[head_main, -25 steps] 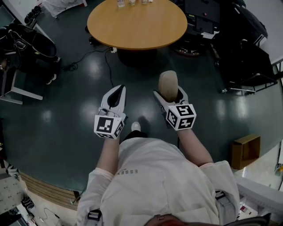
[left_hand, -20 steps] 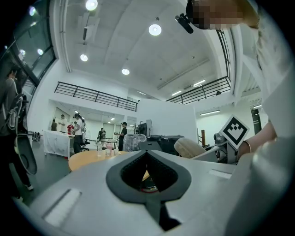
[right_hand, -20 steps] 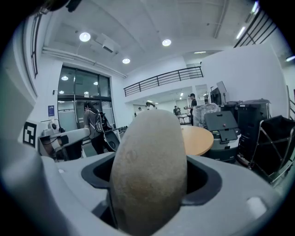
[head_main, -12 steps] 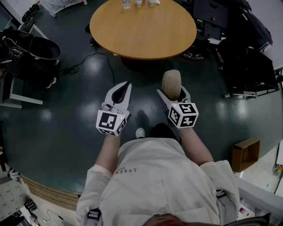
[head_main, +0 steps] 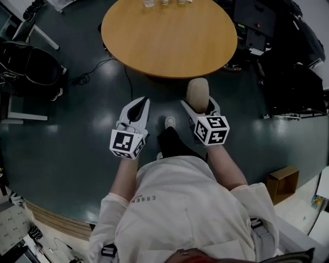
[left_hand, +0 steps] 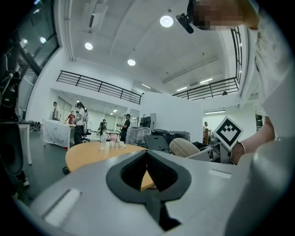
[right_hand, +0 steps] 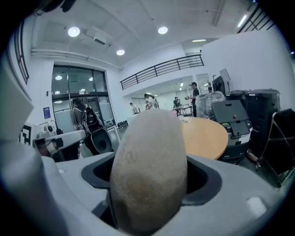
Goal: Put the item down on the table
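Step in hand: carrying. The person stands on the dark floor short of the round, orange-brown wooden table (head_main: pixel 169 36), so the item is not yet over the top.
Item: a tan, egg-shaped, rough-skinned lump (head_main: pixel 197 94), potato-like. It is off the table, up in the air just short of the near edge.
Right gripper (head_main: pixel 199 106): closed on the item. In the right gripper view the jaws press its two flanks, and it fills the gap between them (right_hand: pixel 150 170).
Left gripper (head_main: pixel 138 109): jaws drawn together, tips touching, nothing between them in the left gripper view. It is held level beside the right one.
Long axis: runs along the jaws. The rounded free end sticks out past the fingertips and points ahead at the table — the other end sits deep in the jaw recess.
Next move, as I judge it: bring the right gripper forward over bare wood, lower until the lump rests on its side, then part the jaws. It is round, so it may roll — release low and gently.
Also on the table: a few small cups (head_main: pixel 164 2) at the far edge, well apart from the near side.
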`<control>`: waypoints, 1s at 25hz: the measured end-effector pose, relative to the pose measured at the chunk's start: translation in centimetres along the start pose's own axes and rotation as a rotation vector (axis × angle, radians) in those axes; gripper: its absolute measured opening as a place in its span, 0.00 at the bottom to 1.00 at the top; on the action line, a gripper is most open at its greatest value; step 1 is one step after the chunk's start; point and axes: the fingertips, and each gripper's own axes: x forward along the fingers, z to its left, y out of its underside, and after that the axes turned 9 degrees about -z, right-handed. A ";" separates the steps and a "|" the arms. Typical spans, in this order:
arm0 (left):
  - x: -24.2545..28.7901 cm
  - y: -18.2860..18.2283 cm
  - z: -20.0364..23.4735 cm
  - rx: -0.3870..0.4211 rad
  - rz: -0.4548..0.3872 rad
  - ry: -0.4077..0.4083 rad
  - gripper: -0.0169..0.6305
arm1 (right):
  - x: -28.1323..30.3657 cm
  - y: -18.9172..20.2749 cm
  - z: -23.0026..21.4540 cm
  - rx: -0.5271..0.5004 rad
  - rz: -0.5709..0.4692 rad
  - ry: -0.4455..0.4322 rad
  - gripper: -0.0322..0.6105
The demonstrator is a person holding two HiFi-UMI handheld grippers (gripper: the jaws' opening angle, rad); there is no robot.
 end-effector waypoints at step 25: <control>23.3 4.2 14.8 -0.026 0.090 -0.020 0.04 | 27.1 -1.9 -12.4 -0.056 0.229 -0.025 0.67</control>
